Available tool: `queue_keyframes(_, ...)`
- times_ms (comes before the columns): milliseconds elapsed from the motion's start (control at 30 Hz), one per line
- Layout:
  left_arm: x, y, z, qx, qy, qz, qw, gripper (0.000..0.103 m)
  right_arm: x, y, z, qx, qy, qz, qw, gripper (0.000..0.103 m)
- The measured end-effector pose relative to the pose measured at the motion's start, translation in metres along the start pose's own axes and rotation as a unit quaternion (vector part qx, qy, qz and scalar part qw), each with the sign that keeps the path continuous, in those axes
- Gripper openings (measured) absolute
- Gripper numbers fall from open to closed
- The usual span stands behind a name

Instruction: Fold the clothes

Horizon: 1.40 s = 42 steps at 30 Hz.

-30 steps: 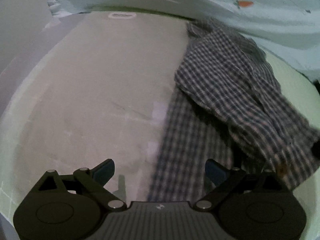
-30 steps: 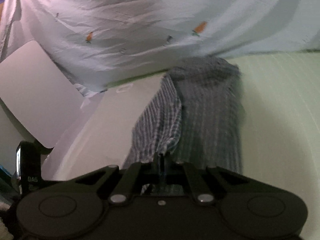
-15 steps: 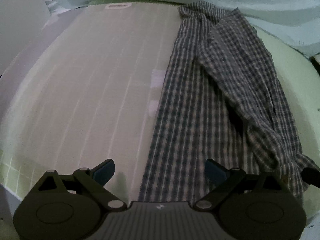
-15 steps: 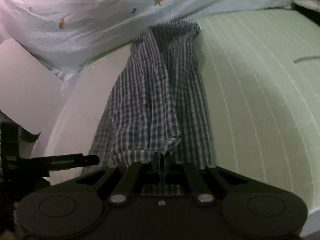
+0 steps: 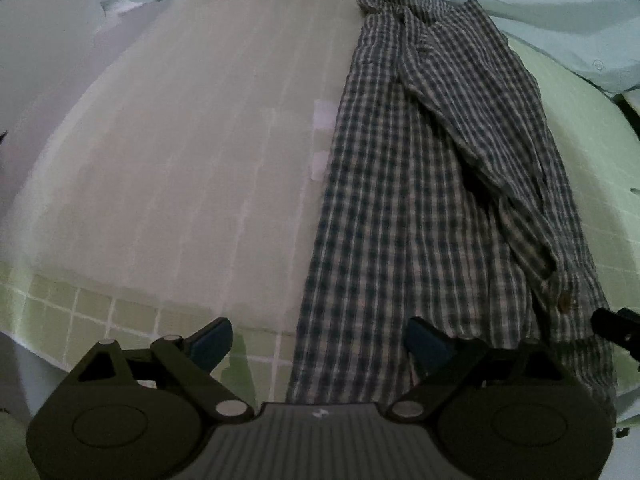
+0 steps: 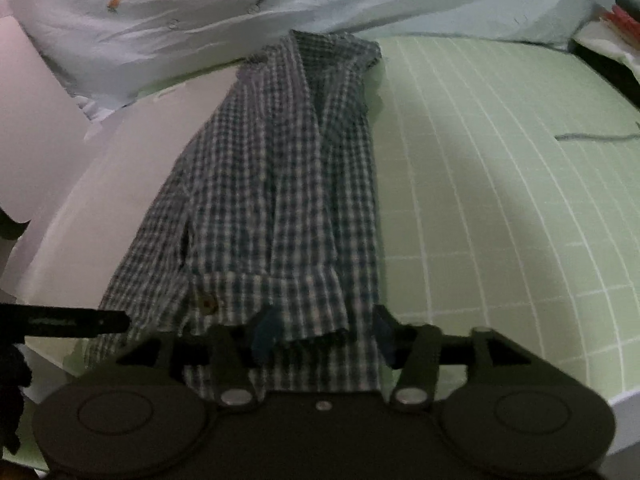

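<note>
A blue-and-white checked shirt (image 5: 420,200) lies lengthwise as a long folded strip on a pale folding board (image 5: 192,128) and green grid mat (image 6: 500,180). A sleeve with a brown cuff button (image 5: 564,301) lies along its right side. My left gripper (image 5: 320,344) is open, its right blue pad resting over the shirt's near hem. My right gripper (image 6: 324,336) is open, with the cuff end of the sleeve (image 6: 280,296) lying loose between its fingers. The shirt shows in the right wrist view (image 6: 272,184) too.
A light sheet with carrot prints (image 6: 200,4) is bunched along the far edge. A white flap of the board (image 6: 28,128) stands at the left. The other gripper's dark tip (image 6: 72,322) shows at the left. The mat's front edge is close.
My right gripper has opened and let go of the sleeve cuff, which now lies on the shirt. The shirt has settled flat. Both grippers have drawn back toward the near edge.
</note>
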<state>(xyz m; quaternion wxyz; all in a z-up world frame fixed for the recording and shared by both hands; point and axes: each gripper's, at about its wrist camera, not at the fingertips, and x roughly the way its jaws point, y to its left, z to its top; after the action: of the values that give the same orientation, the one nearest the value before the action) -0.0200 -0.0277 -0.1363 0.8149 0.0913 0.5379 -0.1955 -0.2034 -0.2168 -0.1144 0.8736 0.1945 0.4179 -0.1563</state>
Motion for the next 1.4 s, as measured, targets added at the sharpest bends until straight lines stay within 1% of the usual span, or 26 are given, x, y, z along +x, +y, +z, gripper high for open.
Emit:
queue_keyframes(167,0.002,0.009,-0.006,-0.017,0.009,-0.023,0.9995,0.090,0.004,-0.005,-0.007,0.018,0.015,-0.005,1.000,0.071)
queue_keyframes(300,0.002,0.009,-0.010,-0.015,0.012,-0.032,0.9993,0.086,0.007,-0.008,-0.014,0.033,0.031,-0.006,0.999,0.072)
queue_keyframes(500,-0.001,0.006,-0.019,0.000,0.022,-0.048,0.9986,0.081,0.009,-0.005,-0.020,0.038,0.048,-0.007,0.998,0.075)
queue_keyframes(600,-0.004,0.006,-0.024,0.012,0.031,-0.063,0.9975,0.078,0.010,-0.002,-0.022,0.035,0.056,-0.004,0.998,0.079)
queue_keyframes(733,-0.004,0.000,-0.030,0.035,0.042,-0.073,0.9959,0.077,0.011,0.003,-0.026,0.031,0.070,0.001,0.997,0.081)
queue_keyframes(767,-0.004,-0.002,-0.030,0.040,0.043,-0.073,0.9956,0.075,0.011,0.003,-0.027,0.029,0.073,0.003,0.997,0.082)
queue_keyframes(800,-0.003,-0.004,-0.031,0.044,0.044,-0.073,0.9954,0.069,0.011,0.004,-0.028,0.028,0.075,0.004,0.997,0.082)
queue_keyframes(833,-0.004,-0.005,-0.031,0.048,0.043,-0.075,0.9951,0.061,0.010,0.005,-0.028,0.027,0.076,0.007,0.997,0.080)
queue_keyframes(867,-0.005,-0.006,-0.031,0.049,0.041,-0.081,0.9947,0.040,0.009,0.004,-0.028,0.031,0.075,0.013,0.997,0.064)
queue_keyframes(900,-0.005,-0.005,-0.029,0.044,0.043,-0.094,0.9937,0.013,0.008,0.002,-0.027,0.036,0.074,0.020,0.996,0.046)
queue_keyframes(933,-0.006,-0.004,-0.028,0.031,0.048,-0.114,0.9919,0.004,0.008,-0.002,-0.026,0.050,0.078,0.033,0.995,0.008)
queue_keyframes(967,-0.007,-0.003,-0.026,0.020,0.050,-0.132,0.9898,0.005,0.006,-0.005,-0.024,0.062,0.080,0.042,0.994,0.005)
queue_keyframes(1033,-0.015,-0.004,-0.022,0.011,0.039,-0.152,0.9875,0.005,-0.001,-0.008,-0.021,0.072,0.073,0.053,0.993,0.005)
queue_keyframes(1133,-0.031,-0.005,-0.008,0.000,0.012,-0.182,0.9833,0.004,-0.018,-0.008,-0.007,0.068,0.044,0.068,0.994,0.004)
queue_keyframes(1167,-0.037,-0.004,-0.003,-0.006,0.001,-0.193,0.9812,0.004,-0.025,-0.009,-0.001,0.073,0.032,0.074,0.994,0.004)
queue_keyframes(1267,-0.051,0.003,0.012,-0.027,-0.026,-0.210,0.9769,0.004,-0.037,-0.017,0.017,0.100,0.004,0.094,0.991,0.004)
queue_keyframes(1400,-0.055,0.010,0.043,-0.080,-0.049,-0.246,0.9648,0.004,-0.041,-0.030,0.042,0.140,-0.022,0.121,0.982,0.004)
